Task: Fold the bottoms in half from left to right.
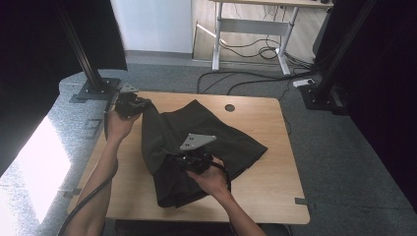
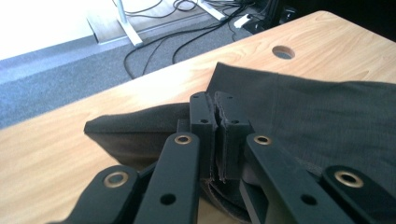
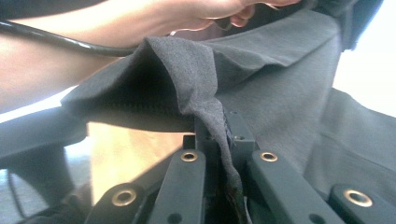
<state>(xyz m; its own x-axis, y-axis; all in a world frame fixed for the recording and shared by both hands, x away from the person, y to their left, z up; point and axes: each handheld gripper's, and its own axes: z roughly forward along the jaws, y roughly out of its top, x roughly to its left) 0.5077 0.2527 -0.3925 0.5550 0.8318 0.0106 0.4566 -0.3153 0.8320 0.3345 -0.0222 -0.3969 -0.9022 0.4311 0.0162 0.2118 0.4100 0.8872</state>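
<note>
Cloth first: at our left gripper [image 2: 215,128] the jaws pinch 1 edge of the dark garment [image 1: 196,142]; our right gripper [image 3: 223,140] clamps another fold. Soft, light and limp, we judge; hemmed edges suit gripping.

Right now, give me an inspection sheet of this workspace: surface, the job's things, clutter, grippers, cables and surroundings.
Surface: light wooden table with a round hole near the far edge.
Job's things: dark garment, crumpled, partly lifted off the table along its left edge.
Clutter: nothing seen.
Grippers: left gripper shut on a garment edge; right gripper shut on a fold of the same garment.
Cables: a black cable trails along the left forearm; loose floor cables lie beyond the table.
Surroundings: grey carpet, black frame posts with dark curtains, a white-legged desk behind.
</note>
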